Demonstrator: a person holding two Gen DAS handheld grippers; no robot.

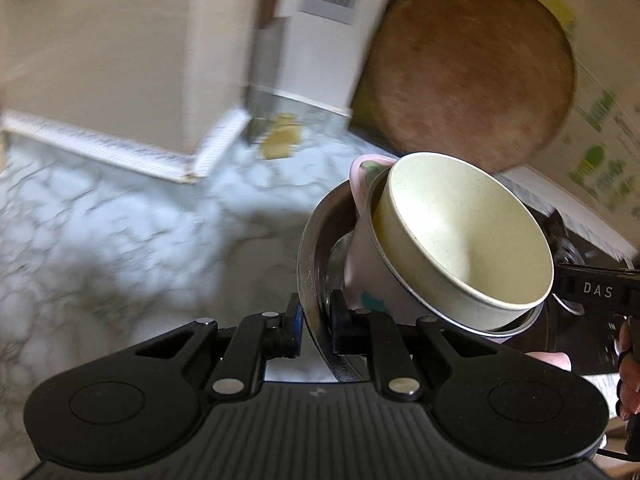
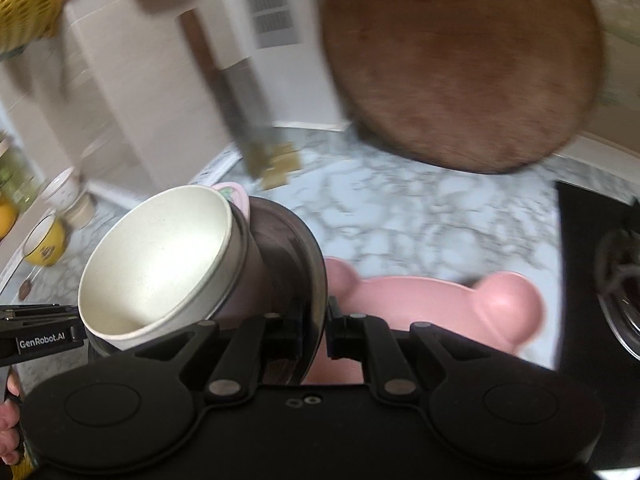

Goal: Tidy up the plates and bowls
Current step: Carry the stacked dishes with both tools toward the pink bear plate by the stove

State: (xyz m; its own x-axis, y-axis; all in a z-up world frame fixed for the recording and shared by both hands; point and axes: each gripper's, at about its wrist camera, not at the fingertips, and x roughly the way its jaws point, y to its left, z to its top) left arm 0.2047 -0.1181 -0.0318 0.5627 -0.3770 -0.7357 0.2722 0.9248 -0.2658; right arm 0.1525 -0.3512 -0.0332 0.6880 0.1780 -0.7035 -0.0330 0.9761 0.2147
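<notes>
Both grippers hold one tilted stack of dishes above the marble counter. The stack is a steel plate [image 1: 310, 248] with a pale pink bowl [image 1: 362, 264], a thin metal bowl and a cream bowl [image 1: 468, 232] nested on it. My left gripper [image 1: 315, 322] is shut on the steel plate's rim. My right gripper [image 2: 314, 330] is shut on the same plate's rim [image 2: 316, 280] from the other side; the cream bowl [image 2: 160, 260] faces left there. A pink bear-eared plate [image 2: 420, 304] lies on the counter just beyond my right gripper.
A round wooden board [image 1: 472, 80] leans against the back wall; it also shows in the right wrist view [image 2: 452, 60]. A black stove top [image 2: 600, 272] lies at right. Mugs [image 2: 44, 240] stand at the counter's left. A small yellow scrap [image 1: 280, 140] lies by the wall corner.
</notes>
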